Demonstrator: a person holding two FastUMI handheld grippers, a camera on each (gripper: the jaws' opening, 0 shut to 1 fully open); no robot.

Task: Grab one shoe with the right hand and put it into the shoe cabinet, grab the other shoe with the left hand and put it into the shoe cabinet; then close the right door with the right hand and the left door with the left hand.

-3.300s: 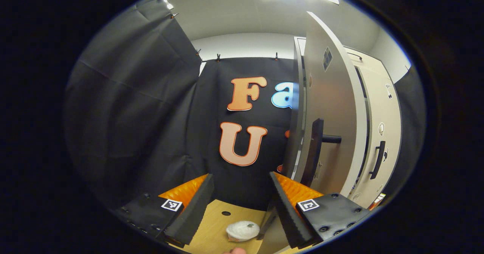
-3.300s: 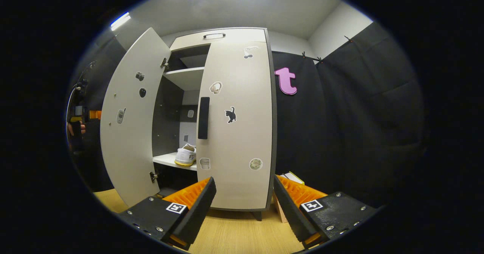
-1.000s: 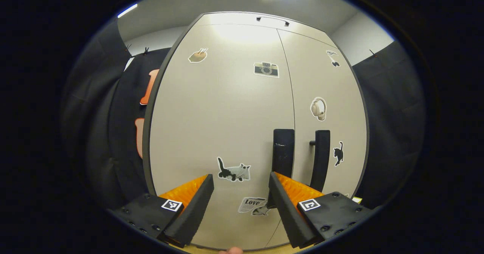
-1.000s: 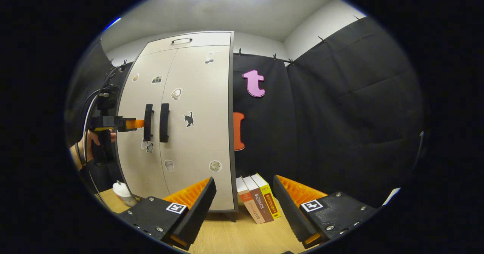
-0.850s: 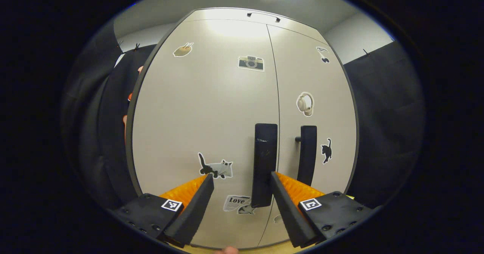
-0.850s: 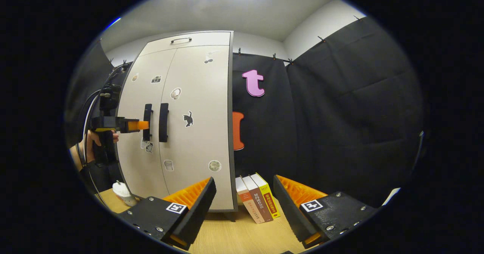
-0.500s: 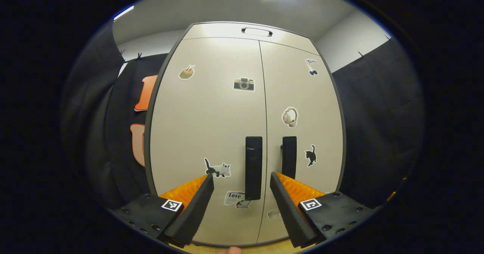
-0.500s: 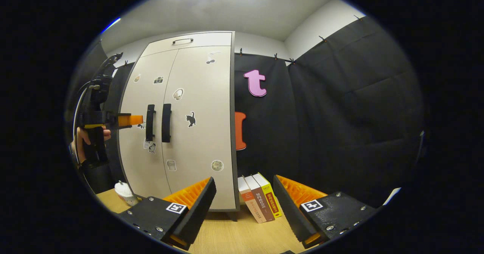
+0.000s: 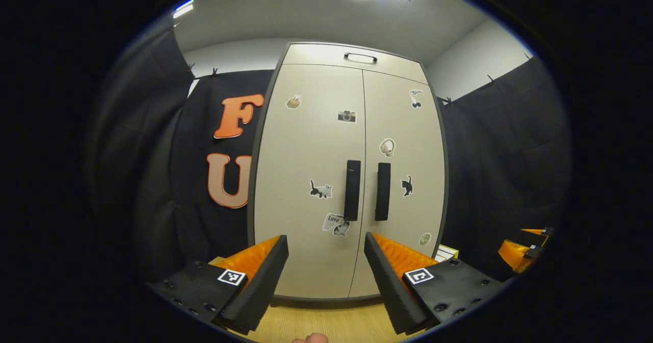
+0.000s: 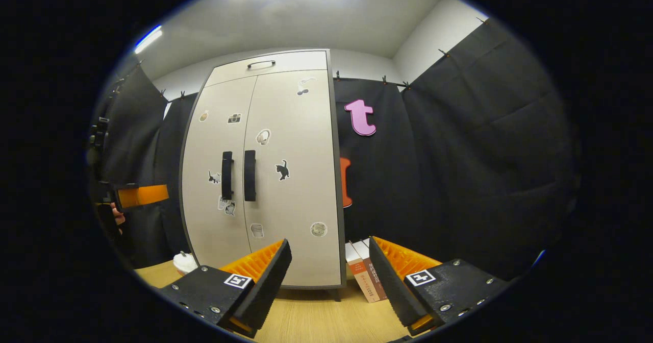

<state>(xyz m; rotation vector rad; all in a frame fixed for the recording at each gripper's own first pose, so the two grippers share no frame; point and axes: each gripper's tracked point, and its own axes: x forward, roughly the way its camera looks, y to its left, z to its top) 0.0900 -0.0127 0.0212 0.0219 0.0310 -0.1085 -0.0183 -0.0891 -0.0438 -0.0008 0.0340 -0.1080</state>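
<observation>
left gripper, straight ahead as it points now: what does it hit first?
Most likely the cabinet's left door, low down near the seam between the closed doors. The left gripper is open and holds nothing, and nothing shows between its fingers and the cabinet. The exact contact height is uncertain through the fisheye.

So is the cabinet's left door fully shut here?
Shut. The left door lies flush with the right door, handles side by side, no gap showing.

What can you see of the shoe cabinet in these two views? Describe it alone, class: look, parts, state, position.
The shoe cabinet is tall, pale beige with a dark edge, standing upright on the wooden floor against the black cloth. Both doors are shut, meeting at a centre seam with two black vertical handles side by side. Small stickers dot the doors; a top panel carries a small handle. Neither gripper touches it. Books stand beside its foot.
</observation>
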